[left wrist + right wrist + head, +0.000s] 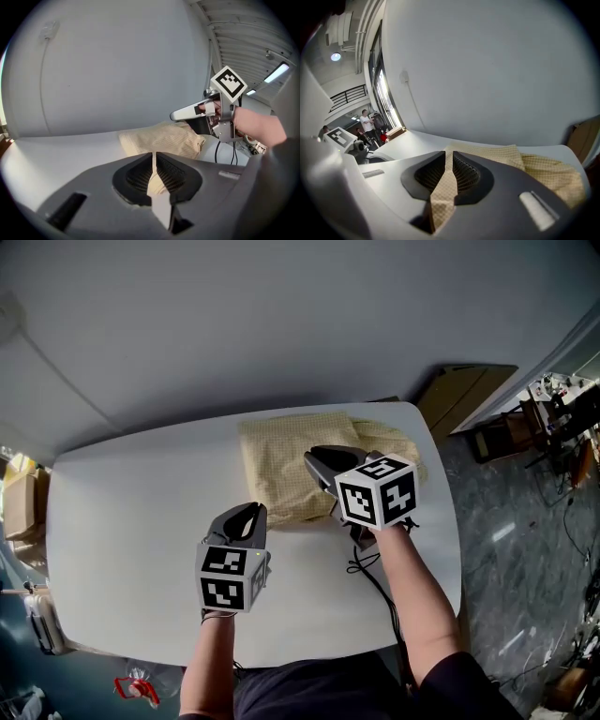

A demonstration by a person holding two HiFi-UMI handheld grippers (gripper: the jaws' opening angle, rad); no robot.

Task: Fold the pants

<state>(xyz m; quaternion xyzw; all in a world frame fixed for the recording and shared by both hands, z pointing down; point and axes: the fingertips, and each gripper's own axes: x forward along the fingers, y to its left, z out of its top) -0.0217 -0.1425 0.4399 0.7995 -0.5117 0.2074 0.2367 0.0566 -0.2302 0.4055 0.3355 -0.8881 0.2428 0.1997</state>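
You are holding two tools over the white worktop (pixel 131 521), one in each hand. The pants (pixel 281 465) are pale yellow with a fine check pattern. They are lying as a folded bundle on the far right part of the worktop, and their right end is reaching close to the rounded corner there.

Your left hand-held gripper (pixel 253 510) is hanging over the bare worktop, just beside the near left corner of the pants and apart from them. It is pointing away from you and downward. Its jaws are standing closed to a thin slit and nothing is sitting between them; through the slit only the worktop and the cloth farther away are showing.

Your right hand-held gripper (pixel 317 461) is reaching over the near edge of the pants. Its jaws are standing narrowly apart — the checked cloth is showing through the gap, but the pads are not pressing on it. Whether the tips are touching the cloth I cannot tell.

A black cable (pixel 370 573) is lying on the worktop under your right wrist. A piece of brown cardboard (pixel 464 395) is leaning beyond the far right corner.
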